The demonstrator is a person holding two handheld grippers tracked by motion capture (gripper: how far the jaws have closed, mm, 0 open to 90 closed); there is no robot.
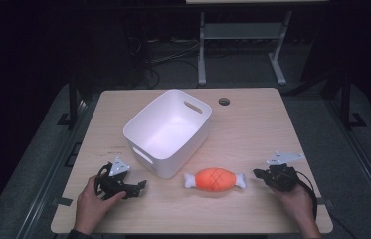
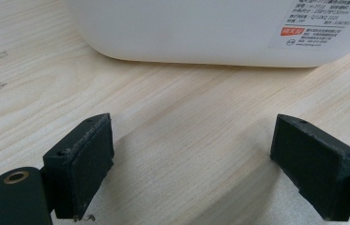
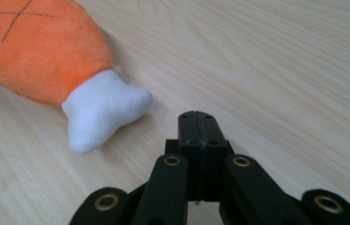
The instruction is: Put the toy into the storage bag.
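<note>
Right tongs (image 3: 196, 117) pressed together, nothing between them, sitting just beside the white knob end of the orange plush meat toy (image 1: 215, 179) but not touching it. The right gripper view gives the close detail: crosshatch stitching on the orange, fuzzy white end, bare wood grain under the jaws. From the high view the toy lies flat on the counter (image 1: 252, 129), near the front edge, between both hands and just in front of the white bin (image 1: 169, 130). Left tongs (image 2: 191, 154) spread wide over bare counter, holding nothing. The left gripper view shows the bin's rounded wall w/ a printed label (image 2: 320, 23), text too small to read. High view shows the bin's inside, looks empty, handle slots on two sides.
</note>
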